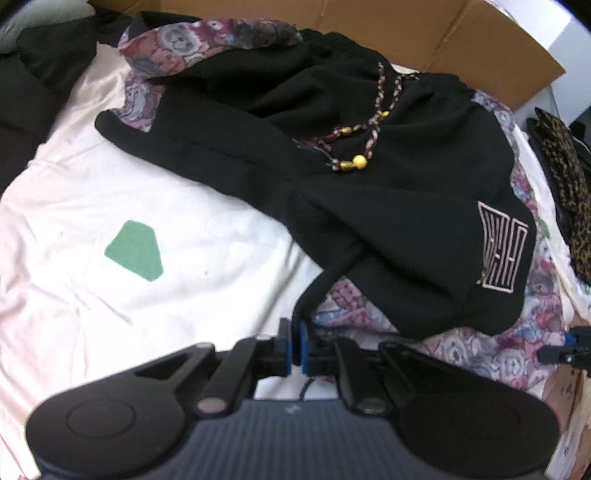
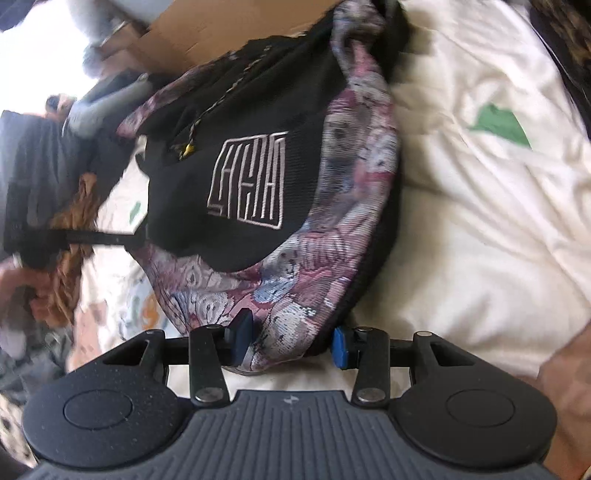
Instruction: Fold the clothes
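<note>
The shorts are lying rumpled on a white sheet, toward its far right part in the left wrist view. They are black knit with side panels of woven fabric showing teddy bears in purple, pink and blue, a pale line-drawn square logo stitched on one leg, and a braided cord ending in yellow beads. The left tool is pinching a black hem edge of the shorts, its blue pads nearly meeting on the cloth. The right tool is standing with its jaws apart around a bunched fold of the bear panel; the left pad is touching the fabric while the right pad is sitting just beside it, not pressing. The sheet is looking soft and creased, carrying a flat green patch with angled sides. A leopard-print cloth is lying at the sheet's right edge. Brown cardboard is standing behind the shorts, and dark clothing is piling at the far left. A person's hand is showing at the lower right of the right wrist view
</note>
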A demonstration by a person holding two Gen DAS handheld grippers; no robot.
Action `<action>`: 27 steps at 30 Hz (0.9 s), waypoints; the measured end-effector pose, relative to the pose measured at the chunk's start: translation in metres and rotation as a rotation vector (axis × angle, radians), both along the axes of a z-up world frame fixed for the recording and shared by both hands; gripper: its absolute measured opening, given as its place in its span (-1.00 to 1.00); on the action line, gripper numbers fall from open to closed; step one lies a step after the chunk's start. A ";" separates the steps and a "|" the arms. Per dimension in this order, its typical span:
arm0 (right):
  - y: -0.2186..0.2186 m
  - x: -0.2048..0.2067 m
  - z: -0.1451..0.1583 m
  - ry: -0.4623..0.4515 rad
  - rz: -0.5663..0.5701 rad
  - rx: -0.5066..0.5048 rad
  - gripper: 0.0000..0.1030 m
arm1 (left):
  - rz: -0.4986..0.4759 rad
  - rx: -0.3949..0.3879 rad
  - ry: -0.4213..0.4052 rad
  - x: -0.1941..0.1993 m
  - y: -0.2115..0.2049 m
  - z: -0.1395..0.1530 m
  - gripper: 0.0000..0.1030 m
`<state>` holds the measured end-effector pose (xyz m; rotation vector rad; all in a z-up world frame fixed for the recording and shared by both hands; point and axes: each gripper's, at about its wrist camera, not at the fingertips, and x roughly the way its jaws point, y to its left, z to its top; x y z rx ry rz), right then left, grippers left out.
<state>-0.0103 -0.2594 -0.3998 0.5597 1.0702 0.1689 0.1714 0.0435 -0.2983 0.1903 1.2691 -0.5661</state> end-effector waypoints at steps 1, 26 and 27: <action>0.002 0.000 0.001 -0.008 0.012 -0.004 -0.04 | -0.002 -0.004 0.003 -0.002 0.001 0.001 -0.91; -0.060 -0.023 0.075 0.046 -0.046 0.037 -0.93 | -0.105 -0.187 0.195 -0.078 -0.030 0.052 -0.91; -0.063 -0.023 0.078 0.051 -0.045 0.032 -0.93 | -0.110 -0.196 0.206 -0.082 -0.030 0.052 -0.91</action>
